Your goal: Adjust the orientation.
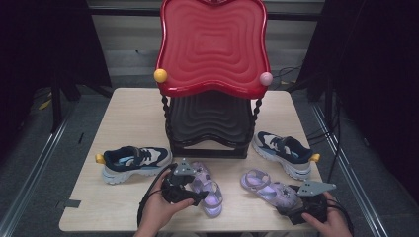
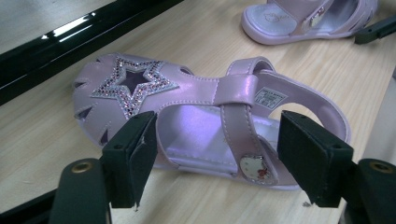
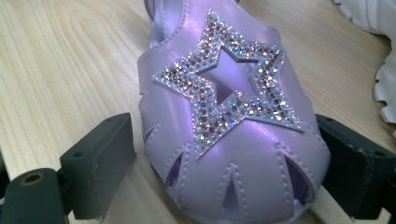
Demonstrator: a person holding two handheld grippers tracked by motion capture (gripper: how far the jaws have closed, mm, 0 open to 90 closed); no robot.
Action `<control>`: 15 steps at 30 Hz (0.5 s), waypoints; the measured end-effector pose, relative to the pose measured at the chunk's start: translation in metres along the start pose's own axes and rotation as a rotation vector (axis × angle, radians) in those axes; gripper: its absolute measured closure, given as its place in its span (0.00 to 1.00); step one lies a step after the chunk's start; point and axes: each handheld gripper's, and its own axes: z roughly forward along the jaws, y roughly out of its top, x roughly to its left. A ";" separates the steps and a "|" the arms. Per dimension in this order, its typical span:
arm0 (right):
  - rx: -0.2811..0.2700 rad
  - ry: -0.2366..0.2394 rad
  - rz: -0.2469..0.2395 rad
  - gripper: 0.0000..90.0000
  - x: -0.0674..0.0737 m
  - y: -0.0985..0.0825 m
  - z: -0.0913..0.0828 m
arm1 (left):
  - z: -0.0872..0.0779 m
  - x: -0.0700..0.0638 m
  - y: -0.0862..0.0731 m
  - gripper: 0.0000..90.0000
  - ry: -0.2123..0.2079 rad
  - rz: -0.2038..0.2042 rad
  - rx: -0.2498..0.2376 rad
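Two lilac sandals with rhinestone stars lie near the table's front edge. In the high view the left sandal (image 1: 210,190) has my left gripper (image 1: 197,195) against its near side. The left gripper view shows that sandal (image 2: 140,86) side-on, its strapped middle between the spread jaws of my left gripper (image 2: 219,140); the pads do not press it. The right sandal (image 1: 269,187) points its toe at my right gripper (image 1: 290,205). In the right gripper view the starred toe (image 3: 224,102) sits between the jaws of my right gripper (image 3: 226,149), with a gap at the left pad.
A red two-tier rack (image 1: 212,44) with a black lower shelf stands mid-table. One navy and white sneaker (image 1: 133,162) lies left of it and another sneaker (image 1: 284,150) lies to its right. The table's front edge (image 1: 99,228) is close to both hands.
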 end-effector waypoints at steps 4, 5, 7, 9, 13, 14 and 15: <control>0.000 0.000 -0.001 0.12 0.000 0.000 0.000 | 0.002 0.000 0.001 0.50 -0.051 -0.009 0.015; 0.000 0.000 -0.001 0.12 0.000 0.000 0.000 | 0.001 0.000 0.001 0.58 -0.062 -0.003 0.021; 0.000 0.000 -0.001 0.12 0.000 0.000 0.000 | -0.001 0.000 0.003 0.65 -0.073 0.021 0.042; 0.000 0.000 -0.001 0.12 0.000 0.000 0.000 | -0.004 0.001 0.003 0.75 -0.047 0.042 0.051; 0.000 0.000 -0.001 0.12 0.000 0.000 0.000 | -0.008 0.008 0.001 0.84 -0.013 0.057 0.065; -0.001 0.000 -0.002 0.12 0.000 0.000 0.000 | -0.010 0.010 0.001 0.85 -0.007 0.066 0.069; -0.001 0.000 -0.002 0.12 0.000 0.000 0.000 | -0.010 0.010 0.001 0.85 -0.007 0.066 0.069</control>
